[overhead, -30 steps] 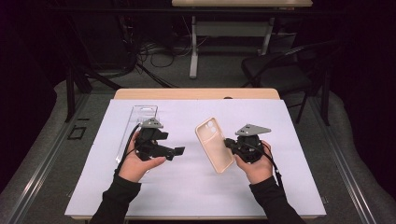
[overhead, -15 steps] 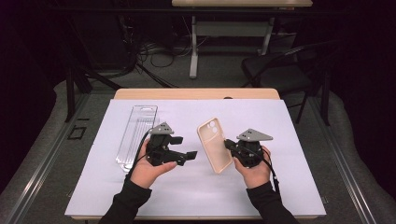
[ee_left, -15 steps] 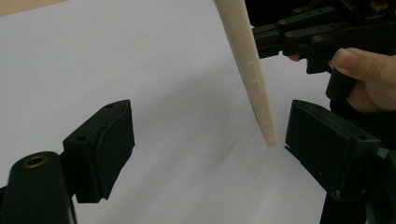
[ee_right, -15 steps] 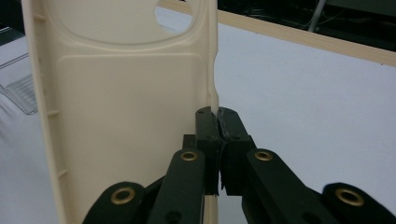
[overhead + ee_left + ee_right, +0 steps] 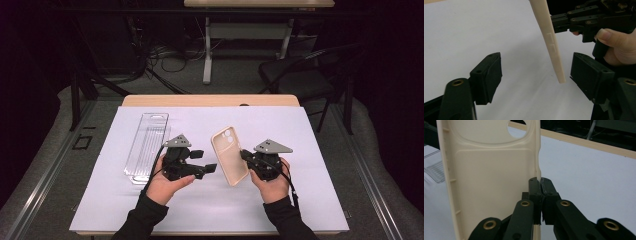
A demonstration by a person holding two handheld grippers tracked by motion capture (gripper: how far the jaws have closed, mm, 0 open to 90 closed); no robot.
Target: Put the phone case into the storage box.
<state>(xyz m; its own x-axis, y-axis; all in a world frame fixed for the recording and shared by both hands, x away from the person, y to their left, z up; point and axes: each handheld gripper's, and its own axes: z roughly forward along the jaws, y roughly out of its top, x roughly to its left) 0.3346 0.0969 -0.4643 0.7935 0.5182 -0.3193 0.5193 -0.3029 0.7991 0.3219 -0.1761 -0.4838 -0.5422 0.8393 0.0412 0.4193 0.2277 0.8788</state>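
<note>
A cream phone case (image 5: 229,155) stands tilted above the white sheet, camera hole at the top. My right gripper (image 5: 244,156) is shut on its right edge; in the right gripper view the two pads (image 5: 540,192) pinch the rim of the case (image 5: 491,175). My left gripper (image 5: 206,161) points right at the case's lower left side. In the left gripper view the case's narrow lower end (image 5: 551,45) hangs between my open jaws (image 5: 536,77), nearer the right pad (image 5: 589,75), with a gap on both sides. These jaws have just been closing around it.
A clear plastic tray (image 5: 146,147) lies on the white sheet (image 5: 310,200) left of my left hand; its corner (image 5: 434,168) appears in the right gripper view too. The wooden table edge (image 5: 210,100) runs behind. A dark chair (image 5: 300,75) and cables stand beyond the table.
My left gripper has moved right, away from the clear tray and up to the case, and its jaws have narrowed. The right gripper and the case have stayed put.
</note>
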